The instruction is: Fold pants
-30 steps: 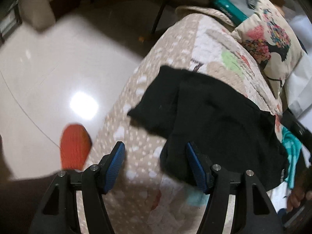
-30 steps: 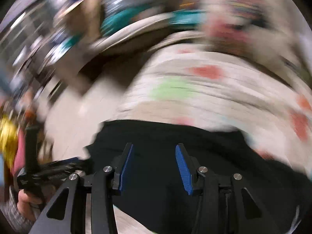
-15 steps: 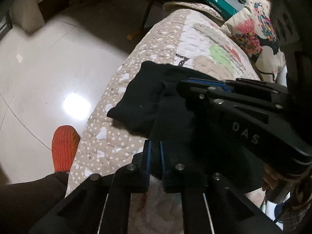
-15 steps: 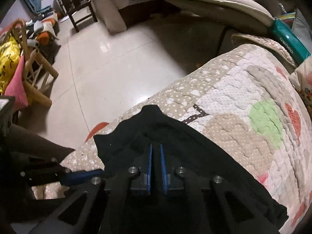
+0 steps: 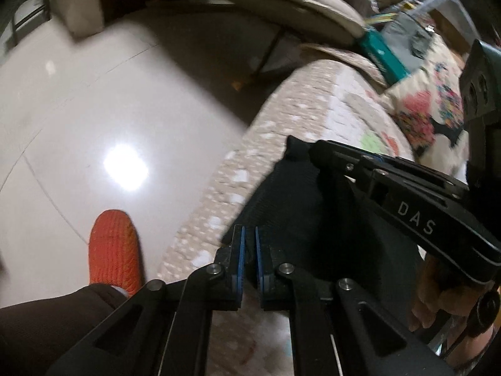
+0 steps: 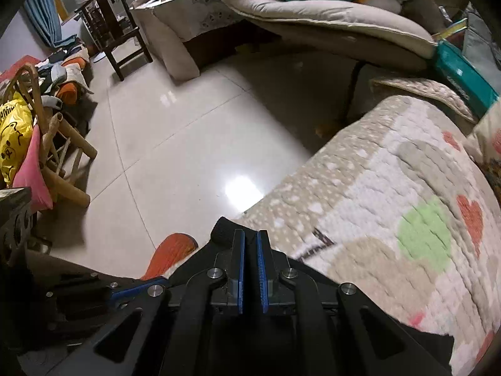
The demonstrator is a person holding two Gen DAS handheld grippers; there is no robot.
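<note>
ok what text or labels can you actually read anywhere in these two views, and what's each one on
"DAS": on the black body of the right gripper, seen from the left wrist view.
Black print on the yellow plastic bag: cut off and too blurred to read.
White lettering on the teal box: too small to read.
Dark mark on the quilt: not legible.

The black pants (image 5: 300, 206) are lying bunched on the patchwork quilt (image 5: 316, 116), near its floor-side edge; I'm pinching one edge between my left fingers (image 5: 239, 260) and a raised corner between my right fingers (image 6: 239, 269), so the dark knit fabric is lifting off the quilt there
</note>
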